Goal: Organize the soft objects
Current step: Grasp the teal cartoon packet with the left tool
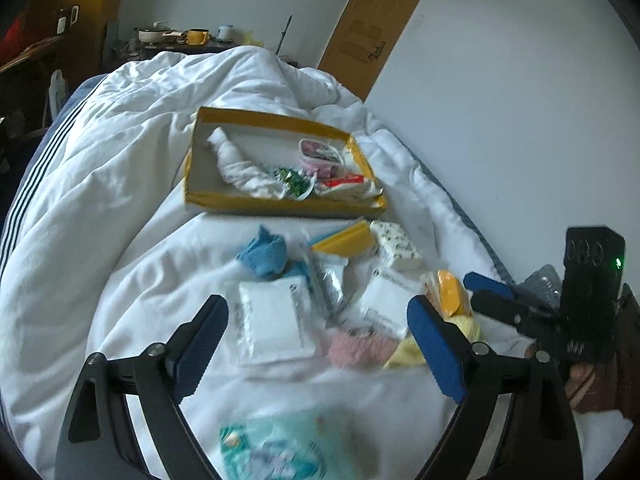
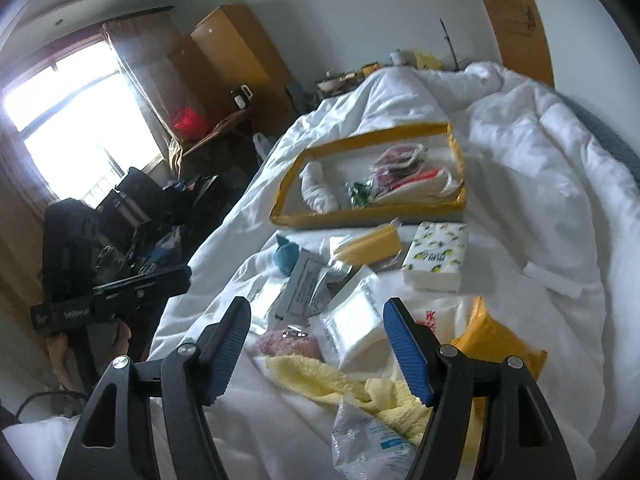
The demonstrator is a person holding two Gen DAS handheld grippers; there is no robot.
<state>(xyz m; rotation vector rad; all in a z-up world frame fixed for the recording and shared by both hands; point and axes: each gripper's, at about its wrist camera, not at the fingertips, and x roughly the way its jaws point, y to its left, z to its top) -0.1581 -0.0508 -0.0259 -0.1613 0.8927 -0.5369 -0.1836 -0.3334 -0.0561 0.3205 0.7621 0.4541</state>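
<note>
- Left hand-held gripper (image 1: pixel 318 344): jaws spread wide, nothing between the pads, poised over the loose pile on the bed (image 1: pixel 100 200).
- Right hand-held gripper (image 2: pixel 316 344): likewise wide and empty, aimed at the same pile from the other side.
- Yellow-rimmed cardboard box (image 1: pixel 280 206) farther up the bed, toward the wall-side edge; already holding a rolled white cloth (image 1: pixel 240 164), a green wrapper, a pink pouch and a red-and-white pack.
- Left outside, between box and grippers: blue sock (image 1: pixel 264 254), yellow sponge (image 1: pixel 346 240), lemon-print tissue pack (image 2: pixel 436 256), flat white sealed packets (image 1: pixel 272 322), pink fluffy item (image 1: pixel 360 350), yellow towel (image 2: pixel 320 376), yellow plastic bag (image 2: pixel 496 344).
- Handling, as judged: all light and yielding. Towel and sock limp, best pinched at a bunched fold, likely to trail. Sealed packets slick and flat on soft bedding, better taken by an edge. Tissue pack squashy, gripped across its narrow sides. Sponge springy, needing only light pressure.
- Risk: quilt fabric getting caught along with a low pinch.
</note>
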